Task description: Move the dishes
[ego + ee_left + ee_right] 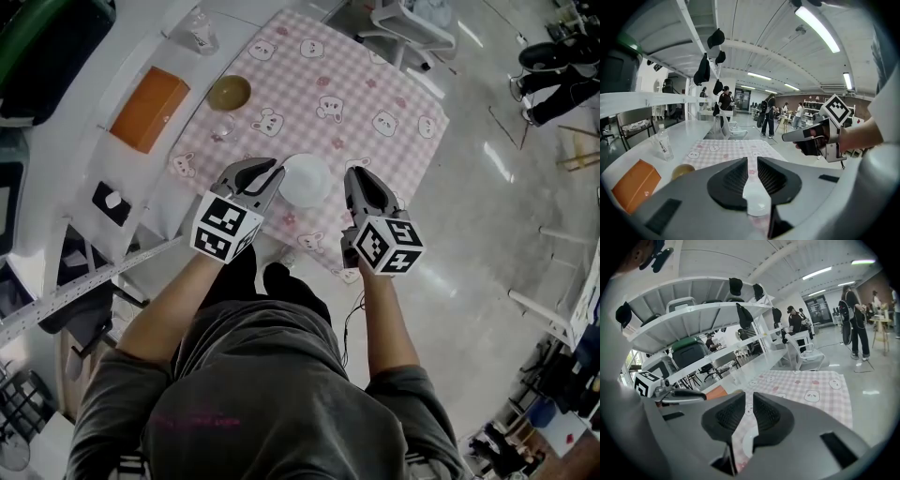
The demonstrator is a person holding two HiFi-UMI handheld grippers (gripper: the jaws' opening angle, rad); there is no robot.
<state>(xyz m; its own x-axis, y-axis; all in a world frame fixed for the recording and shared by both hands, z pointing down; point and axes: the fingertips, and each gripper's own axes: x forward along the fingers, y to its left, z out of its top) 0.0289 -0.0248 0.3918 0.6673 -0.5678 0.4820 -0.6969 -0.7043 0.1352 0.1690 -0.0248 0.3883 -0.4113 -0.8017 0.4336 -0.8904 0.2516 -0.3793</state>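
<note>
Smooth, round white dish (306, 178) over the near edge of the pink checked panda cloth (375, 89). Its thin rim is pinched between the ribbed black pads of 2 claws, left gripper (273, 176) and right gripper (357, 176).

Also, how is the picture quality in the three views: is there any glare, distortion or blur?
Head view: sharp and evenly lit, with lamp glare on the shiny floor. Left gripper view: strong fisheye bending and dark corners, a very bright ceiling lamp, and the white bowl close to the lens looks soft. Right gripper view: the same bending, so the shelves curve.
</note>
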